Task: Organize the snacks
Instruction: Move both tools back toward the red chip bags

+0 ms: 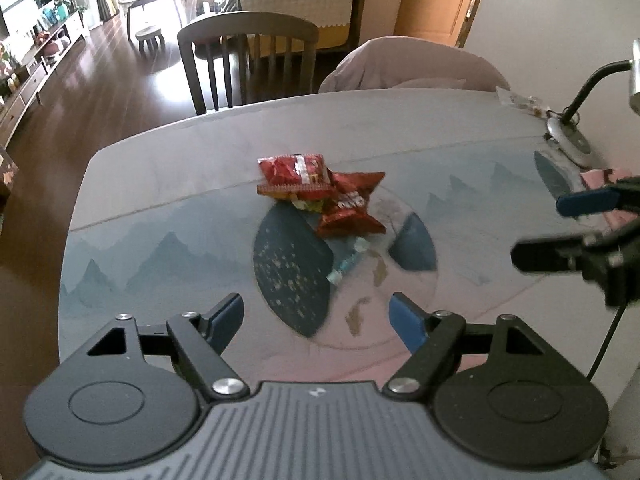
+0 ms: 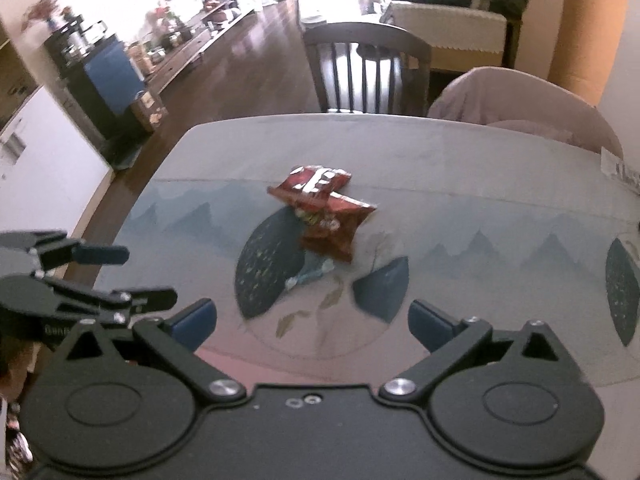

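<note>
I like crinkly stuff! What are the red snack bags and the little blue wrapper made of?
The red snack bags look like thin, shiny plastic film: they are creased, with bright glints and sealed, crimped edges. The little blue wrapper seems like clear, glossy plastic with twisted ends, though blur hides details. Both lie on the table.

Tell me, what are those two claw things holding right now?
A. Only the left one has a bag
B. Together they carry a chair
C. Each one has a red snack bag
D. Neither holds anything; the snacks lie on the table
D: the left gripper and the right gripper both stand open and empty, while the red snack packets lie in a small pile on the table, ahead of both.
</note>
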Demonstrator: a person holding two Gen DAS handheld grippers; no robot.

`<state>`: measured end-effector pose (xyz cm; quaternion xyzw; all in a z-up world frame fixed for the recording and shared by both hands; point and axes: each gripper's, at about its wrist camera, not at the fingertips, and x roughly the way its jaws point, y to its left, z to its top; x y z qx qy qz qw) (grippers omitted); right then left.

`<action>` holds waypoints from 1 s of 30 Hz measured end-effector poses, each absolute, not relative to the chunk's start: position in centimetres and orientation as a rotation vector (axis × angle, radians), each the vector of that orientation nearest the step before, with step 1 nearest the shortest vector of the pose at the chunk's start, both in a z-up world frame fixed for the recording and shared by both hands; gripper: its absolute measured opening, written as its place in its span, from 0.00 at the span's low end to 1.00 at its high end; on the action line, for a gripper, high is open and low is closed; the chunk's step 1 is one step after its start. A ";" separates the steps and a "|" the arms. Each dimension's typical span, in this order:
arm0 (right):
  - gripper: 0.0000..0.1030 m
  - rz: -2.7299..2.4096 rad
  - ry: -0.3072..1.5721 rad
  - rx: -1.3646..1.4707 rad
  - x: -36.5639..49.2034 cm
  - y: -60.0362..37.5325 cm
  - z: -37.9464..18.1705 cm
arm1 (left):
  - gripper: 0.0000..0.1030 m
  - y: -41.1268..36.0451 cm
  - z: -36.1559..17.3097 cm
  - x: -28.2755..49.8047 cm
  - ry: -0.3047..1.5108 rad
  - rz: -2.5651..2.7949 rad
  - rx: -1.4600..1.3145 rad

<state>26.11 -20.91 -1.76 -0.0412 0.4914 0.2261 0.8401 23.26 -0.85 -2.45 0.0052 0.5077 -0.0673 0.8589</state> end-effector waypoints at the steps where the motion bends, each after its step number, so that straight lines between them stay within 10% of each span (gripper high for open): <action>1: 1.00 0.457 1.039 -0.085 26.9 -20.8 -1.9 | 0.77 -0.9 -2.7 23.9 1.069 -0.139 0.015; 30: 0.97 0.360 1.247 -0.043 42.6 -16.1 -15.2 | 0.77 -4.9 -14.7 35.4 1.209 -0.220 0.161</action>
